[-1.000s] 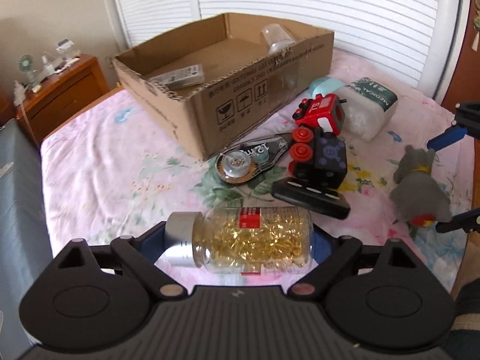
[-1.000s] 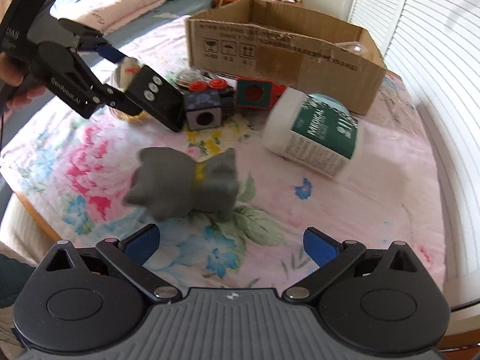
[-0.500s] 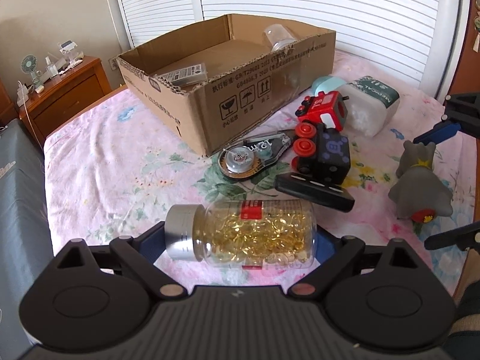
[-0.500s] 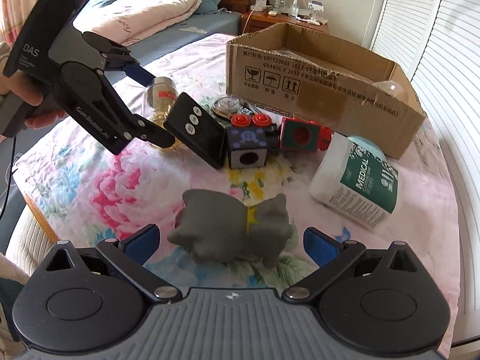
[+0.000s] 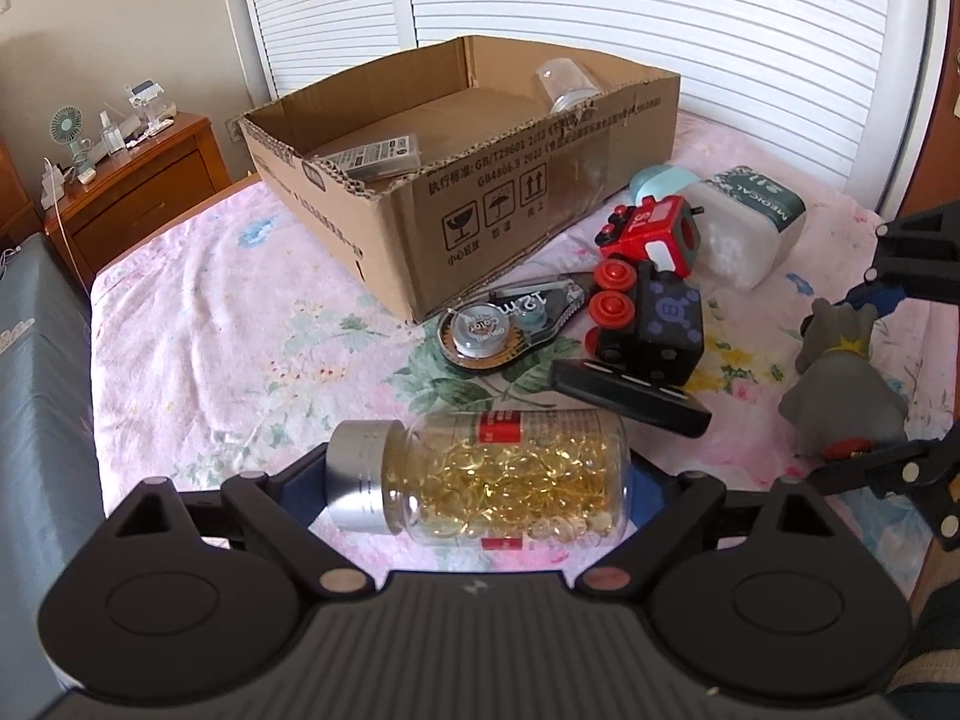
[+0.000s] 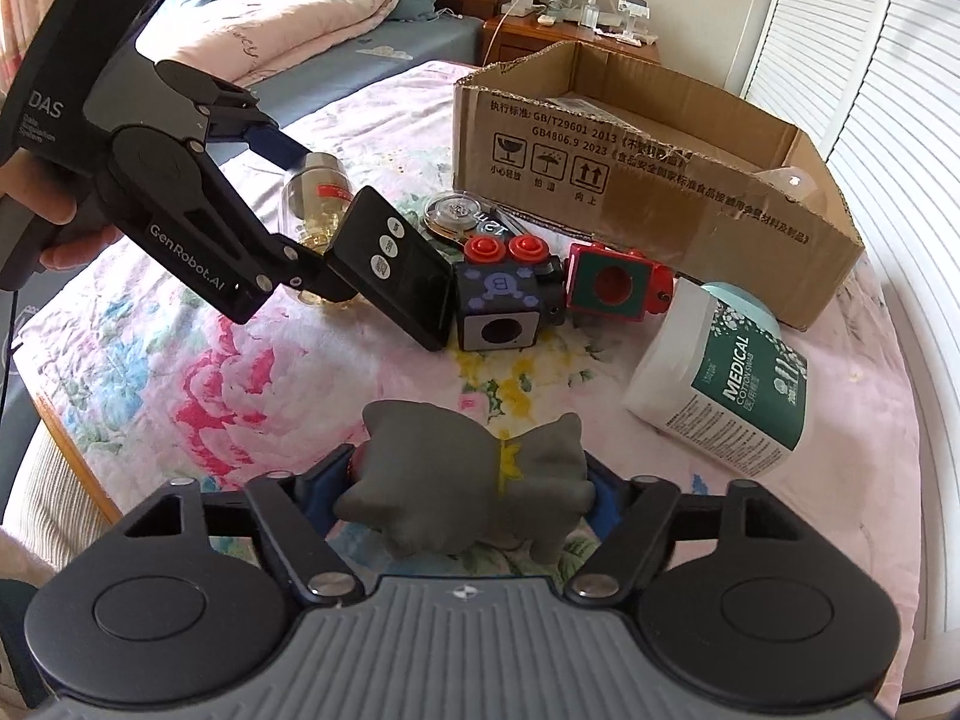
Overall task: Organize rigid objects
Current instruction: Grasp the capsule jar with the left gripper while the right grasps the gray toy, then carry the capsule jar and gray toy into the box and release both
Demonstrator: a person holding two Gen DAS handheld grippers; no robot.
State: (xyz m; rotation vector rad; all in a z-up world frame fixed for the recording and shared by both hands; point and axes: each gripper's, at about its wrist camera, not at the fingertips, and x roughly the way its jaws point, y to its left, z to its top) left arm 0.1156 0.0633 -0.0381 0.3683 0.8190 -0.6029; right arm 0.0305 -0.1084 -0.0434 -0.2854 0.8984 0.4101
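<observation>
Capsule bottle [image 5: 504,474] sideways between left claw [image 5: 480,480] pads, gripped; grey toy [image 6: 468,492] clamped in right claw [image 6: 468,498].

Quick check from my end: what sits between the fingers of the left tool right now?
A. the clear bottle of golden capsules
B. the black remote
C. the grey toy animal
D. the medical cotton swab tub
A: in the left wrist view the clear capsule bottle lies sideways between the fingers of the left tool; the grey toy animal sits in the right tool.
</observation>
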